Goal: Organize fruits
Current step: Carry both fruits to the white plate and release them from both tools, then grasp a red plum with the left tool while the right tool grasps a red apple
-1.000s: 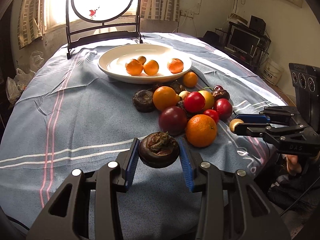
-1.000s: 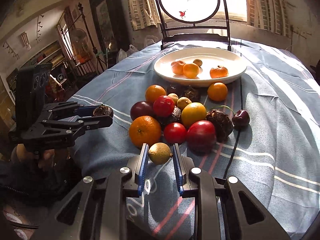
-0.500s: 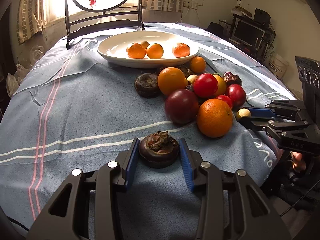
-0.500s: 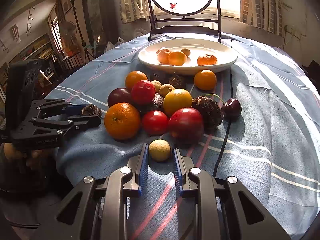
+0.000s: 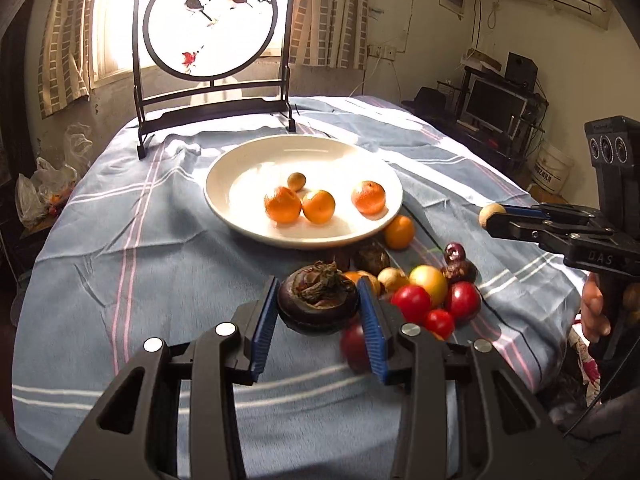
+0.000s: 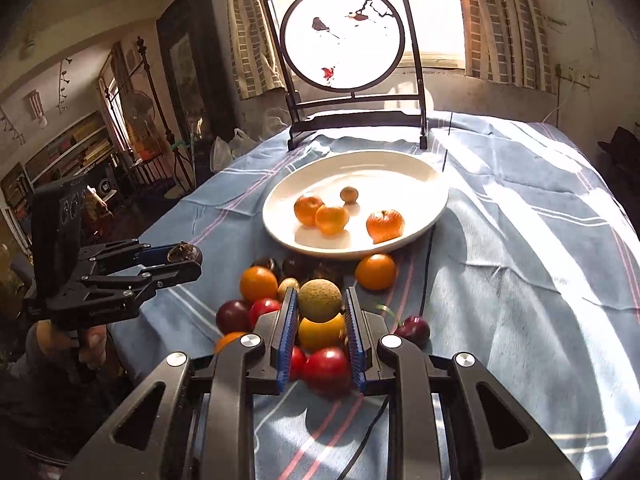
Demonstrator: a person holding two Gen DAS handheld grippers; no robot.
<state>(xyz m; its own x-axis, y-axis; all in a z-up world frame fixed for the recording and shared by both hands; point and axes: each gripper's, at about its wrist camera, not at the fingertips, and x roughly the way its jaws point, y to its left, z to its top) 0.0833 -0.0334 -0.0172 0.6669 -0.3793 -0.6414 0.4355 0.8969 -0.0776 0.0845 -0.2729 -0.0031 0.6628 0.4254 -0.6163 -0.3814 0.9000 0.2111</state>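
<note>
Our left gripper (image 5: 319,309) squeezes a dark, wrinkly fruit (image 5: 318,302) – jaws partly open around it. Our right gripper (image 6: 319,309) pinches a small tan fruit (image 6: 319,302) – jaws nearly closed.

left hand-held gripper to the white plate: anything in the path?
Yes, in the left wrist view: between the left hand-held gripper, shut on a dark mangosteen, and the white plate lies a dark brown fruit.

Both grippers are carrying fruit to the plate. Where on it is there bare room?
The plate's far and left parts are bare. Three oranges and a small brown fruit crowd its near middle. The pile crowds the cloth beside its near rim.
</note>
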